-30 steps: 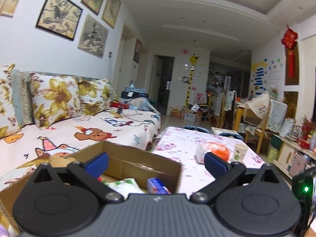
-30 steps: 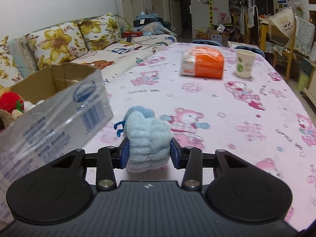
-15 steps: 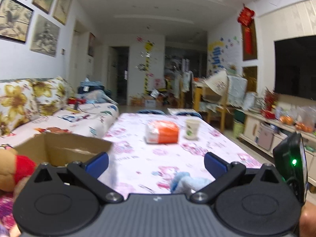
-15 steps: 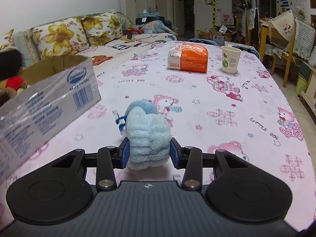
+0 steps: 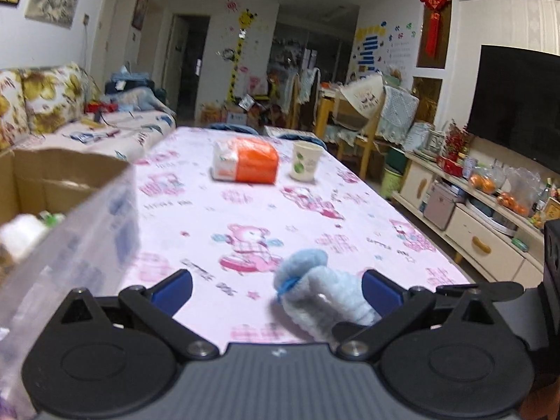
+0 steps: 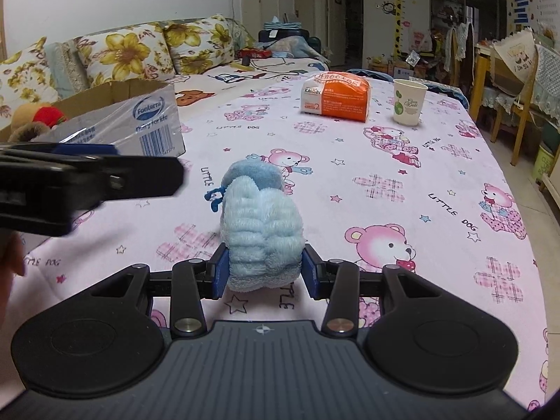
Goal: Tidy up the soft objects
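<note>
Right hand-held gripper point(image 6: 264, 273): a pale blue fluffy soft item point(image 6: 260, 234) is seen between its blue pads point(image 6: 220, 273), both pads against the item's sides; jaws are opening slightly at this moment, grip is still made. The item is held low over the bench point(image 6: 402, 189), approx. at its near-centre; whether its underside touches the cloth cannot be told. A darker blue part w/ a small blue tie is noted at its far end.

Left hand-held gripper point(image 5: 276, 288): jaws are set wide, nothing is held betw. them. In left wrist view the soft item point(image 5: 320, 294) is seen just inside the right-hand pad point(image 5: 379, 290), apart from the other pad. In right wrist view the left hand-held gripper point(image 6: 80, 175) is seen entering from the left edge, blurred, near the soft item but not touching it.

Cardboard box point(image 6: 140, 112), open-topped, wrapped in clear film w/ printed label, is placed at the bench's left edge beside the sofa point(image 6: 122, 45). A plush toy point(image 6: 38, 119), brown w/ red, is seen inside the box.

Further along the bench: an orange-and-white tissue pack point(image 6: 336, 96) and a paper cup point(image 6: 407, 101), near each other, well apart from the soft item
</note>
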The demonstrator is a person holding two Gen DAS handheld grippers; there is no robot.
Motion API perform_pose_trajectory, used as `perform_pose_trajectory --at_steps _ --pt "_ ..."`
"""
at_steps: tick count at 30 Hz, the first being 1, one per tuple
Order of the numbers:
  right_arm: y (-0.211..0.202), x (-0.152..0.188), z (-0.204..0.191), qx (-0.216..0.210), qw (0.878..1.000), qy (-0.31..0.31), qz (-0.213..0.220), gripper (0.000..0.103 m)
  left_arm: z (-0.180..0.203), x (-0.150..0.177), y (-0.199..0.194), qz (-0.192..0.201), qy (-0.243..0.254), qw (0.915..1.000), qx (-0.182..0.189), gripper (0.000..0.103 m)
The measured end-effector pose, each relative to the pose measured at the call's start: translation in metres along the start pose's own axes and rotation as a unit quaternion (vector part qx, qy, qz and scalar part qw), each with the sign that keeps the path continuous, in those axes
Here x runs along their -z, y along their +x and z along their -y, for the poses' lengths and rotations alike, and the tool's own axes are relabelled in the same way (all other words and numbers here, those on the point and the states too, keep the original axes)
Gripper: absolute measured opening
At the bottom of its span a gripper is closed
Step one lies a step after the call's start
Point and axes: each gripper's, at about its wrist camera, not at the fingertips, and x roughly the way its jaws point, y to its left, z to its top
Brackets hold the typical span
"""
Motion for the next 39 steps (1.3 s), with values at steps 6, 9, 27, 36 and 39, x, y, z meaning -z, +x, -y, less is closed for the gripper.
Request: perform_pose_trajectory --at_steps 6,9,27,36,39 --pt "0.0 0.001 0.0 0.001 1.0 -0.008 0.001 0.056 0.003 0.002 0.025 -0.031 -0.031 0.9984 0.036 0.102" --pt "0.002 -0.001 0.001 -0.002 1.0 -0.004 0.001 0.06 0.001 0.0 0.034 -0.042 -0.044 0.9974 0.038 0.102" --pt "0.019 0.0 -0.004 0.005 1.0 0.003 -0.015 0.065 0.006 0.001 0.067 -0.08 -0.062 0.9931 0.06 0.071" --pt "0.019 -0.001 -0.011 0.013 1.0 -0.024 -0.006 0.053 0.007 0.002 0.065 -0.08 -0.054 0.9942 0.046 0.049" --pt "0.018 -0.002 -0.012 0.015 1.0 -0.026 0.0 0.052 0.005 0.002 0.062 -0.077 -0.053 0.9947 0.044 0.046"
